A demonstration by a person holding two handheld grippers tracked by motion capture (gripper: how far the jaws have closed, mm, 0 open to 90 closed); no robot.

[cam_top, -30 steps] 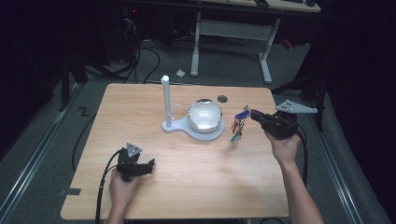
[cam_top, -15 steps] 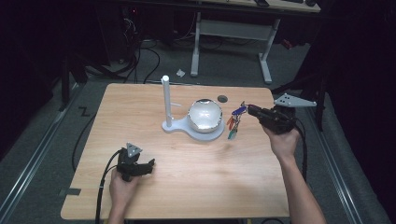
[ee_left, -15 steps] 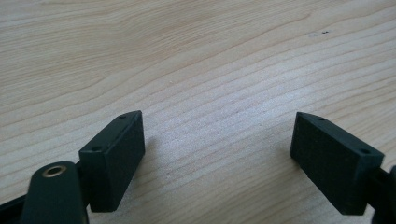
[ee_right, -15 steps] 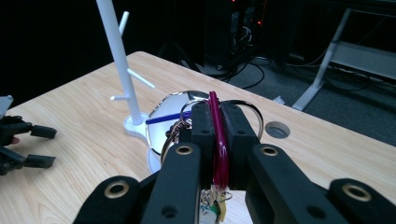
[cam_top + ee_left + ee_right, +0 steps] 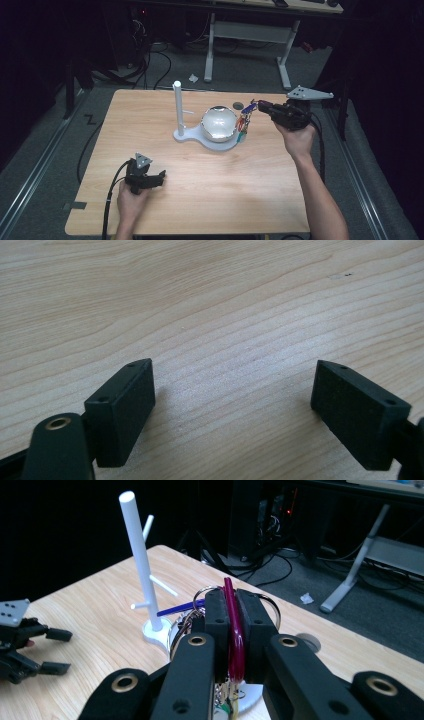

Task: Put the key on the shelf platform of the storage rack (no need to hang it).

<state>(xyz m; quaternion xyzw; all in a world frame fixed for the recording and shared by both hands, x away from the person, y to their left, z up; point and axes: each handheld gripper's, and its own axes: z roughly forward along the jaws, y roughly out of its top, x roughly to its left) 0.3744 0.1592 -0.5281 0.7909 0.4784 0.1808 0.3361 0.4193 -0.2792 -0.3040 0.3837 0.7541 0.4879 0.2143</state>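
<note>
My left gripper (image 5: 161, 179) rests near me on the table (image 5: 210, 200), jaws apart and empty. My right gripper (image 5: 257, 106) is clamped on the key bunch's (image 5: 243, 124) carabiner (image 5: 233, 630), dangling beside the glass dome (image 5: 219, 123). I'd lift clear of the dome, then hook a ring over a peg on the white stand (image 5: 141, 565) beyond.

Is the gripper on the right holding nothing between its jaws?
No, the right gripper is clamped shut on a dark red carabiner with key rings hanging from it.
</note>
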